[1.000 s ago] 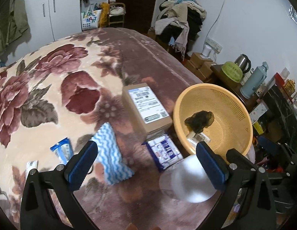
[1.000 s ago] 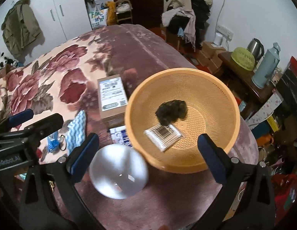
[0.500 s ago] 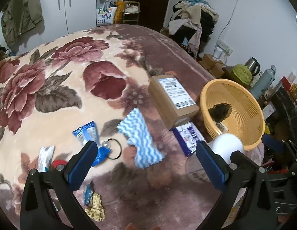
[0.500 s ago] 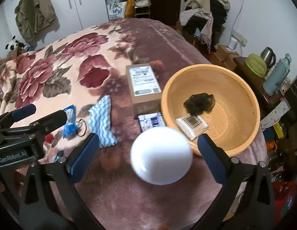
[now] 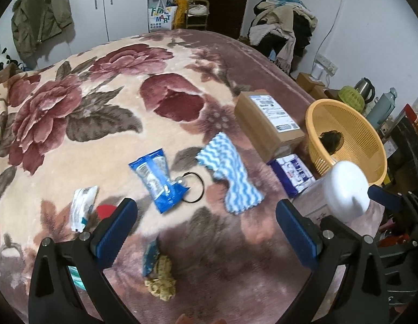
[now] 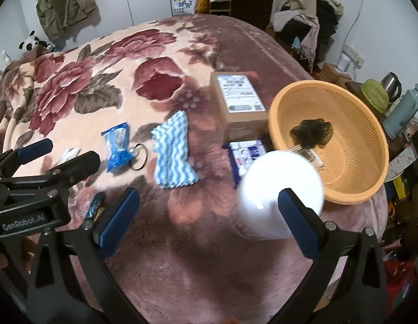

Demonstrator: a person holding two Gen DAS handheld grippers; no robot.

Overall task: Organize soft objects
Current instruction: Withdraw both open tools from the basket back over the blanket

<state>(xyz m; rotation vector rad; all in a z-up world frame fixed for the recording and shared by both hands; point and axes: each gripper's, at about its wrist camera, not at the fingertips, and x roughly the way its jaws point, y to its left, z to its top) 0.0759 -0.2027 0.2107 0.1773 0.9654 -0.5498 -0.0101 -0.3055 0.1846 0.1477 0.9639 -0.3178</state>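
A blue-and-white wavy cloth lies on the floral blanket. An orange basket at the right edge holds a dark soft clump and a clear packet. A yellowish knitted clump lies near me. My left gripper is open and empty, above the blanket before the cloth. My right gripper is open and empty, near a white-capped container.
A cardboard box stands by the basket, a blue tissue pack in front of it. A blue snack packet, a black ring, a white packet and a red object lie on the blanket. A cluttered side table stands right of the bed.
Both grippers have pulled back and left from the basket, so more of the blanket and its small items shows. Both stay open and empty.
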